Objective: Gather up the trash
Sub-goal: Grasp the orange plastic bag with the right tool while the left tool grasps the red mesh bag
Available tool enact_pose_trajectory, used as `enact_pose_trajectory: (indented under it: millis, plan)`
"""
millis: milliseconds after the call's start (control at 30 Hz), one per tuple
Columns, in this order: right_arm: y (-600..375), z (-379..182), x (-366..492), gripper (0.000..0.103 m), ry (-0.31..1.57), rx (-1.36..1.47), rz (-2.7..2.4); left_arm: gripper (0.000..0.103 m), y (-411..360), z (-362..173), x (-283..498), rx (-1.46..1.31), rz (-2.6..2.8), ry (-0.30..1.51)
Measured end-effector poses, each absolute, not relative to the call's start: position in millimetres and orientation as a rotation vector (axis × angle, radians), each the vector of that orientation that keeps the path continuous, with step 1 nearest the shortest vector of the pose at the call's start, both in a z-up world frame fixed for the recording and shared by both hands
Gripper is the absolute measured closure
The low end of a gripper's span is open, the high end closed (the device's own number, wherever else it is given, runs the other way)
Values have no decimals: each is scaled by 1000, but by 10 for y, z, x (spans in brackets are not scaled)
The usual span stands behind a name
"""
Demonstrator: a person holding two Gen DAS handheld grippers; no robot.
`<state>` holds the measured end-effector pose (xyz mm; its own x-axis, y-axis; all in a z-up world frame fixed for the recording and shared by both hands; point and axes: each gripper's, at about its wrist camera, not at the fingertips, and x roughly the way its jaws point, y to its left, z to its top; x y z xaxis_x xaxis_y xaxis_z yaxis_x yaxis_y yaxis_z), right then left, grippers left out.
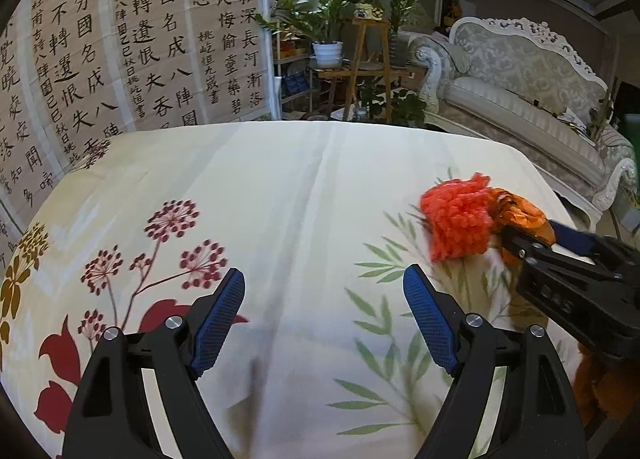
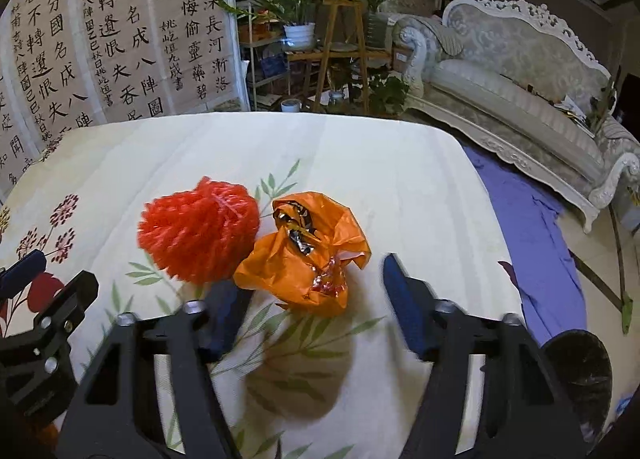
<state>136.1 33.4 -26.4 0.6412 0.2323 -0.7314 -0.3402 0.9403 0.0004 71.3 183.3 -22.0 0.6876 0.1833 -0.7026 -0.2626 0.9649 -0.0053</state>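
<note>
Closing on the orange bag (image 2: 308,255) appears the step in hand: right gripper (image 2: 316,299) jaws unclenched, flanking it; red mesh ball (image 2: 198,235) left of them. Left gripper (image 1: 324,319) released, empty. Next: clench, lift.

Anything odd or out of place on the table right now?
Nothing spilled or damaged. On the floral tablecloth, an orange plastic bag sits crumpled and gaping, with shiny wrappers showing inside. A red mesh ball lies against its left side.
</note>
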Motion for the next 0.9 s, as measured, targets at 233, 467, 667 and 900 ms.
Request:
enact_pose_trajectory:
  millis: [233, 467, 667, 900]
  plan:
    - [107, -286, 1426, 73, 818, -129, 296, 24, 1573, -222, 823, -80, 197, 774]
    - [-116, -300, 1512, 73, 819, -102, 261, 23, 1377, -216, 987, -55, 163, 772]
    - [-183, -304, 1551, 73, 821, -83, 268, 23, 1249, -249, 1152, -36, 154, 774]
    - [-180, -313, 1562, 73, 824, -77, 277, 23, 1240, -304, 1350, -43, 152, 788]
